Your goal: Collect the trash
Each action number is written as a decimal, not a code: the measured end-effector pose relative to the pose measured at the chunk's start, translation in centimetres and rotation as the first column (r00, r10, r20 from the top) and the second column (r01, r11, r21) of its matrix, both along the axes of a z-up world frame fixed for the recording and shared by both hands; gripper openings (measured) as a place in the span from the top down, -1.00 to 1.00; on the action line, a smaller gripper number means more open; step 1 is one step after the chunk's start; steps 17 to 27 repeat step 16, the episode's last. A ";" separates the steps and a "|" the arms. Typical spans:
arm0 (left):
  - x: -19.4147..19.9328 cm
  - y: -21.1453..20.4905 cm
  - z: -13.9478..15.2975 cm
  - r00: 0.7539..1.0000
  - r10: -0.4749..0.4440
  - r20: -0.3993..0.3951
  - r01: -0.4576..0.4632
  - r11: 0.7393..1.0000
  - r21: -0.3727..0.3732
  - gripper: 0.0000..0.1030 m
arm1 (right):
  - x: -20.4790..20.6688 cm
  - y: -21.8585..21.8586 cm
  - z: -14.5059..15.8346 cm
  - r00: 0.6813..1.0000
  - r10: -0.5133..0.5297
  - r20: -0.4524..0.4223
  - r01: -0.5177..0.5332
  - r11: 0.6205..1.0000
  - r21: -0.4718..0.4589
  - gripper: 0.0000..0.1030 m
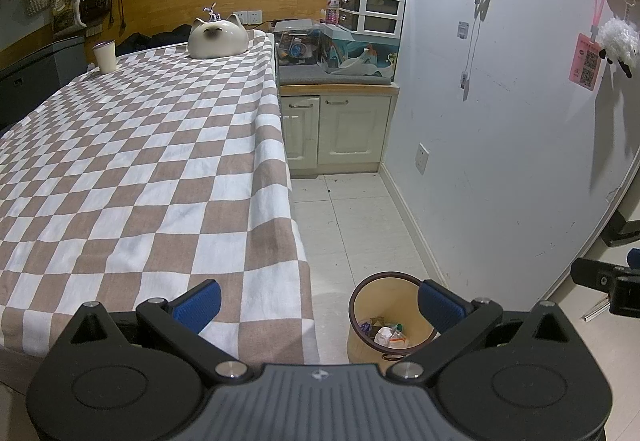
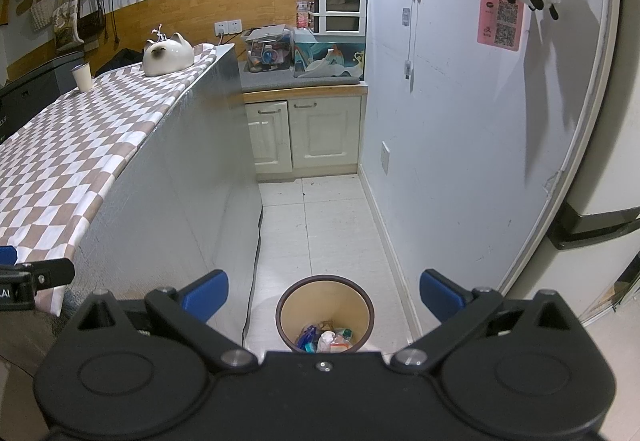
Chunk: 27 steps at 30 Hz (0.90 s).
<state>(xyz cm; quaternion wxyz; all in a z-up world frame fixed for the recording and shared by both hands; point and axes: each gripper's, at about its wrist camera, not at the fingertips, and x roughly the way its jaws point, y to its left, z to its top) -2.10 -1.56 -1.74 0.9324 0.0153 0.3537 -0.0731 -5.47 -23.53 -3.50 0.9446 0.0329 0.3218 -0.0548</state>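
Note:
A round beige waste bin (image 1: pixel 362 303) (image 2: pixel 296 301) with a dark rim stands on the tiled floor beside the table. Crumpled wrappers and paper (image 1: pixel 386 333) (image 2: pixel 326 339) lie at its bottom. My left gripper (image 1: pixel 320 301) is open, hanging over the table's near right corner and the bin, with nothing between its blue pads. Directly above the bin my right gripper (image 2: pixel 324 293) is open and empty too. The right gripper's black body (image 1: pixel 608 285) shows at the right edge of the left wrist view.
A checkered cloth covers the long table (image 1: pixel 140 161) (image 2: pixel 80 137). On its far end sit a cat-shaped ceramic dish (image 1: pixel 218 37) (image 2: pixel 168 55) and a paper cup (image 1: pixel 105 57) (image 2: pixel 83 77). A cabinet (image 2: pixel 304 133) with clutter closes the aisle's far end; a white wall (image 2: pixel 460 141) runs right.

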 end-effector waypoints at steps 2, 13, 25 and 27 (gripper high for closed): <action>0.0 0.0 0.0 1.000 0.000 0.001 0.000 1.000 0.000 -1.00 | 0.0 0.0 0.0 1.000 0.000 0.000 0.000 1.000 0.000 -1.00; 0.0 -0.2 0.4 1.000 -0.003 0.003 0.003 1.000 -0.004 -1.00 | 0.0 0.0 0.0 1.000 0.000 0.000 0.000 1.000 0.000 -1.00; -0.1 -0.3 0.5 1.000 -0.004 0.003 0.004 1.000 -0.003 -1.00 | 0.0 0.0 0.0 1.000 0.000 0.000 0.000 1.000 0.000 -1.00; -0.1 -0.3 0.5 1.000 -0.004 0.003 0.004 1.000 -0.003 -1.00 | 0.0 0.0 0.0 1.000 0.000 0.000 0.000 1.000 0.000 -1.00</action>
